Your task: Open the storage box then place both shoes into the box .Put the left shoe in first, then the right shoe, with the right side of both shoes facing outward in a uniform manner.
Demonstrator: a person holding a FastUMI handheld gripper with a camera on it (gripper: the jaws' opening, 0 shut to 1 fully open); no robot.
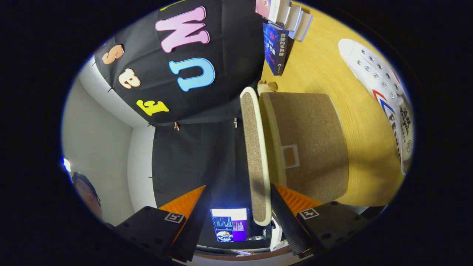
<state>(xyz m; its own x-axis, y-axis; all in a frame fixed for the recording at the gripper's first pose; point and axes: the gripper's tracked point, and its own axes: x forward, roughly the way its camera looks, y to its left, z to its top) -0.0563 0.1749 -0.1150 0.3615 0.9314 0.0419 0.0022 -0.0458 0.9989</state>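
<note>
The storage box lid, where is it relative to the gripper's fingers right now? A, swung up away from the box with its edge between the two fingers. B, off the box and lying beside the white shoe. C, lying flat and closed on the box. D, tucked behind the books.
A: the lid stands swung off the storage box, its edge between the fingers of the gripper, which do not both press it.

Storage box (310, 144): beige woven fabric. Lid (255, 155): same weave, cream rim. Shoe (384, 92): white, red-blue stripes. Table (325, 70): yellow woodgrain.
</note>
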